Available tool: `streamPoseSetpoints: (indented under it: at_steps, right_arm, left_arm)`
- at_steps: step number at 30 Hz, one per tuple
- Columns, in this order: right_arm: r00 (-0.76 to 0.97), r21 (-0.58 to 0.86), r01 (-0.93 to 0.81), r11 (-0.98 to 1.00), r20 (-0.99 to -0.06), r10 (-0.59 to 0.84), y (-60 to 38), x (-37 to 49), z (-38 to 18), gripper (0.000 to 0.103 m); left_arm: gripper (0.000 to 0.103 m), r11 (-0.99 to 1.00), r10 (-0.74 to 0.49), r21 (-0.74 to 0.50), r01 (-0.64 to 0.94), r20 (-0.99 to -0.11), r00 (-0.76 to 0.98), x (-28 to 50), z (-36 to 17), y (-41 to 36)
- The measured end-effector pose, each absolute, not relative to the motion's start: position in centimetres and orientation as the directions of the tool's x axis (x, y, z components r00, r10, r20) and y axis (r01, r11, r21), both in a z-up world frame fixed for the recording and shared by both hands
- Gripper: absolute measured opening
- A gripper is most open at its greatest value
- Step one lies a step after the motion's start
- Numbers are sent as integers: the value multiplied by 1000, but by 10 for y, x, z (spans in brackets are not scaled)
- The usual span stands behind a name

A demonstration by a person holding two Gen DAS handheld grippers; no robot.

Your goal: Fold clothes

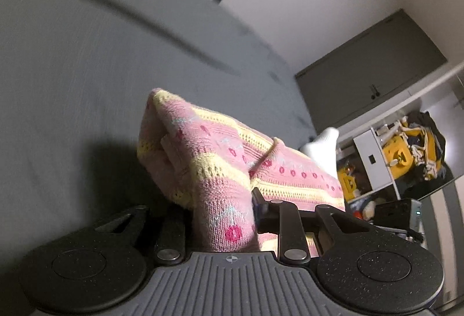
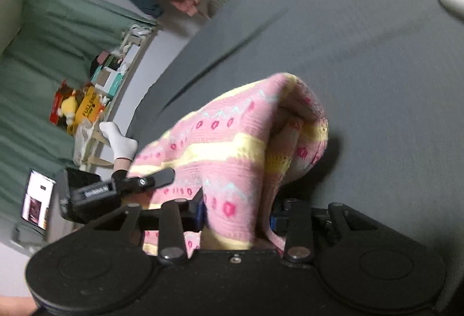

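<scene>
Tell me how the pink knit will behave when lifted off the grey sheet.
Probably floppy: the knit drapes and folds over itself between the left gripper and the right gripper, both shut on it. Likely light for its bulk, since its open stitch looks airy. It should not slip easily; the textured yarn seems to bunch in the fingers above the sheet.

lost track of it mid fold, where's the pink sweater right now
In both wrist views the pink sweater hangs above the grey bed, pinched between the left gripper and right gripper.

A home bedroom: grey bed sheet [image 1: 87, 69], green curtain [image 2: 43, 54], cluttered toy shelf [image 1: 377, 159].
</scene>
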State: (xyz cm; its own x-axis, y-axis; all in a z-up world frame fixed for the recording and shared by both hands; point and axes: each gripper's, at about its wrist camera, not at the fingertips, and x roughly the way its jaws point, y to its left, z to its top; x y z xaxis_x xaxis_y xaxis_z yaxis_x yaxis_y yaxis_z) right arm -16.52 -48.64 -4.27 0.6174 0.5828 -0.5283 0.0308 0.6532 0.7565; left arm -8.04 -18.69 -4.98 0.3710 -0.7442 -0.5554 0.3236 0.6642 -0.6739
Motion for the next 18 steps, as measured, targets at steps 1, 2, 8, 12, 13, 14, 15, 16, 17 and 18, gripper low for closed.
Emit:
streamPoseSetpoints:
  at_steps: [1, 2, 8, 12, 13, 14, 15, 16, 17, 18]
  right_arm:
    - [629, 750, 14, 661, -521, 577, -479, -164, -37, 36]
    - [642, 744, -3, 669, -511, 572, -469, -159, -32, 36]
    - [701, 738, -85, 669, -433, 567, -394, -106, -12, 35]
    - [677, 756, -100, 646, -425, 601, -338, -36, -4, 36]
    - [667, 740, -111, 664, -439, 601, -322, -19, 1, 36]
    - [659, 722, -123, 681, -453, 600, -307, -1, 7, 36]
    - [651, 702, -137, 698, -467, 598, -292, 16, 14, 36]
    - [644, 688, -148, 711, -479, 597, -278, 34, 19, 36]
    - [636, 678, -156, 718, -488, 598, -263, 53, 25, 36]
    - [630, 666, -164, 728, -497, 597, -248, 71, 30, 36]
  left_arm:
    - [26, 678, -732, -653, 339, -553, 398, -77, -40, -177]
    - [26, 693, -717, -629, 352, -550, 429, -74, -29, -169]
    - [26, 789, -601, -523, 322, -549, 581, -29, 24, -90]
    - [26, 855, -494, -452, 253, -564, 662, 15, 44, -30]
    - [26, 867, -469, -443, 229, -566, 678, 28, 50, -28]
    - [26, 877, -444, -436, 204, -568, 693, 42, 51, -17]
    - [26, 885, -419, -429, 178, -571, 707, 55, 53, -5]
    - [26, 894, -393, -422, 151, -572, 720, 70, 54, 7]
    - [26, 901, -365, -415, 125, -573, 733, 85, 52, 19]
    - [26, 908, -341, -407, 101, -574, 744, 99, 50, 31]
